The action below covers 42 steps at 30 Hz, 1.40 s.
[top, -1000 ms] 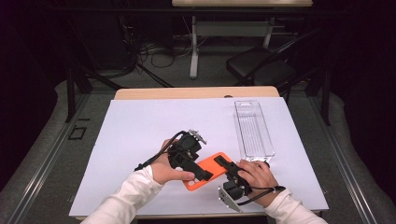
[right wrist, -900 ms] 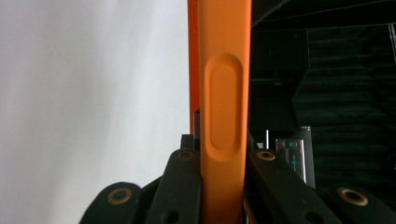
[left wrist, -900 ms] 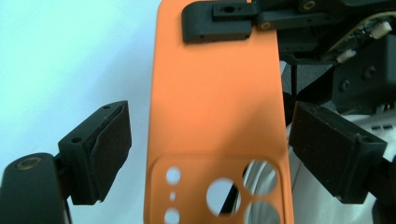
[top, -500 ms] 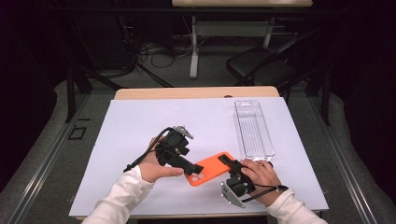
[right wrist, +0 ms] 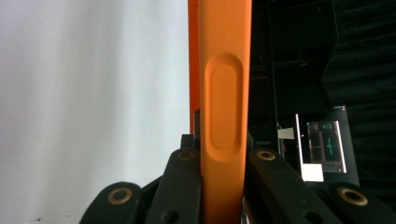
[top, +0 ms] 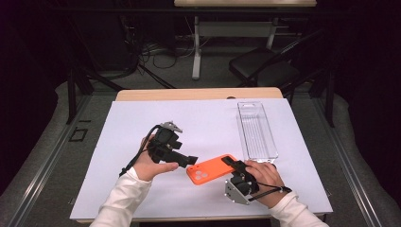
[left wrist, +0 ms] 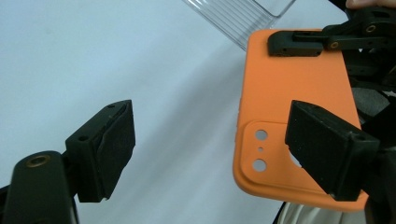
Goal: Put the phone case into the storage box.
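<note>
right tongs point(top: 232, 164) clamp orange phone case point(top: 213, 169); left tongs point(top: 190, 161) gape.

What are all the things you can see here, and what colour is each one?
Phone case: one, orange, on the white sheet near the front of the table, one end clamped by the right gripper.
Tray: one, clear plastic, long and narrow, on the right part of the sheet, beyond the phone case.
Sheet: one, white, spread over the table.
Table: one, light wood, its far edge showing past the sheet.
Chair: one, black, on the floor behind the table.
Left gripper: one, black, jaws open, just left of the phone case and not touching it.
Right gripper: one, black, shut on the phone case.
Sleeves: two, white, coming in from the bottom.
</note>
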Available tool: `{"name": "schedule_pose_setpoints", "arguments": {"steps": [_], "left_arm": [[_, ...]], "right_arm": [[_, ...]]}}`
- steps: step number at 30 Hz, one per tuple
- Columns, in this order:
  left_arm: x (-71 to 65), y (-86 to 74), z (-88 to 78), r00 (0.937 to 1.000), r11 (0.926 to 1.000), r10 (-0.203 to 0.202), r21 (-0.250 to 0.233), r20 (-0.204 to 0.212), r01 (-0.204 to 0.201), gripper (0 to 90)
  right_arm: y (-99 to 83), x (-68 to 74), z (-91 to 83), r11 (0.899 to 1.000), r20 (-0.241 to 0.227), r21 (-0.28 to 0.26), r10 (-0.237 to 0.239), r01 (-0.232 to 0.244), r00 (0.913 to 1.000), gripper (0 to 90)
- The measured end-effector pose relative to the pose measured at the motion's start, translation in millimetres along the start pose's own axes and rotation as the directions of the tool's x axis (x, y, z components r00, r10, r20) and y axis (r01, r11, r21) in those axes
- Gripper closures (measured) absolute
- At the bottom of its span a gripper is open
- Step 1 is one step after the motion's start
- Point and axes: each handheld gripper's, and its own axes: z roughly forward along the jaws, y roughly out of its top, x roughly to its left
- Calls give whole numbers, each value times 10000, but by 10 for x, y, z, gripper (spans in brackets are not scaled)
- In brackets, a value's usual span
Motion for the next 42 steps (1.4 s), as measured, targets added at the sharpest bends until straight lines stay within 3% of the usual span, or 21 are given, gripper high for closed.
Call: {"name": "schedule_pose_setpoints", "arguments": {"steps": [1,2,6,7,8,9,12,19,21,22,23,25,27,29,30,33,34,38,40,41,42], "left_arm": [[13,-6,-13,9999,9999,-40,-100,-105,39,163],[35,-14,-31,9996,9997,-41,-227,-268,34,173],[81,-44,-55,9994,9980,-265,-579,-227,251,187],[114,-74,-57,9986,9963,-403,-778,-333,376,188],[135,-83,-58,9983,9958,-425,-824,-401,391,188],[150,-87,-64,9977,9957,-461,-821,-488,420,188],[172,-99,-98,9968,9951,-408,-928,-685,343,209],[195,-178,-148,9976,9927,-292,-1186,-626,216,220],[195,-190,-146,9978,9919,-223,-1263,-626,142,220],[195,-190,-146,9978,9919,-223,-1263,-626,142,220],[197,-202,-144,9979,9913,-176,-1316,-619,93,220],[196,-206,-142,9979,9911,-166,-1327,-629,81,220],[192,-214,-138,9983,9907,-157,-1357,-565,79,220],[184,-220,-133,9988,9892,-125,-1464,-478,54,220],[175,-222,-136,9992,9893,-28,-1459,-396,-31,220],[163,-225,-146,9993,9889,9,-1483,-378,-65,220],[154,-229,-160,9994,9878,28,-1558,-345,-82,220],[155,-237,-191,9994,9856,68,-1685,-354,-127,242],[154,-246,-209,9996,9841,63,-1771,-259,-108,250],[154,-246,-209,9996,9841,63,-1771,-259,-108,260],[146,-249,-204,9998,9839,114,-1783,-133,-136,262]], "right_arm": [[-1,-11,-2,10000,-32,48,22,-22,10000,866],[-8,-23,8,9994,-159,-19,355,-355,9992,866],[-8,-61,26,9991,-383,-159,392,-399,9985,867],[-8,-76,39,9969,-703,-241,731,-749,9948,867],[-5,-90,36,9972,-768,-139,723,-736,9944,867],[-7,-87,46,9946,-942,-188,998,-1020,9905,866],[-7,-108,51,9926,-1160,-127,1187,-1209,9861,867],[-57,-114,72,9772,-1637,-168,2061,-2116,9648,868],[-77,-100,59,9669,-1730,-183,2478,-2547,9532,868],[-77,-100,59,9669,-1730,-183,2478,-2547,9532,868],[-107,-106,60,9551,-1864,-434,2806,-2932,9415,868],[-112,-114,46,9534,-1913,-295,2894,-3002,9379,868],[-142,-115,27,9245,-2072,-312,3658,-3799,9073,867],[-151,-128,26,9241,-2136,-324,3658,-3808,9059,868],[-165,-134,22,9075,-2228,-309,4024,-4190,8879,868],[-188,-151,20,8824,-2374,-368,4482,-4691,8618,868],[-201,-158,22,8680,-2454,-414,4712,-4947,8472,868],[-243,-170,24,8295,-2676,-392,5284,-5571,8057,868],[-263,-171,30,8108,-2808,-474,5497,-5834,7868,868],[-263,-171,30,8108,-2808,-474,5497,-5834,7868,868],[-280,-171,37,7914,-2949,-487,5715,-6094,7658,868]]}}
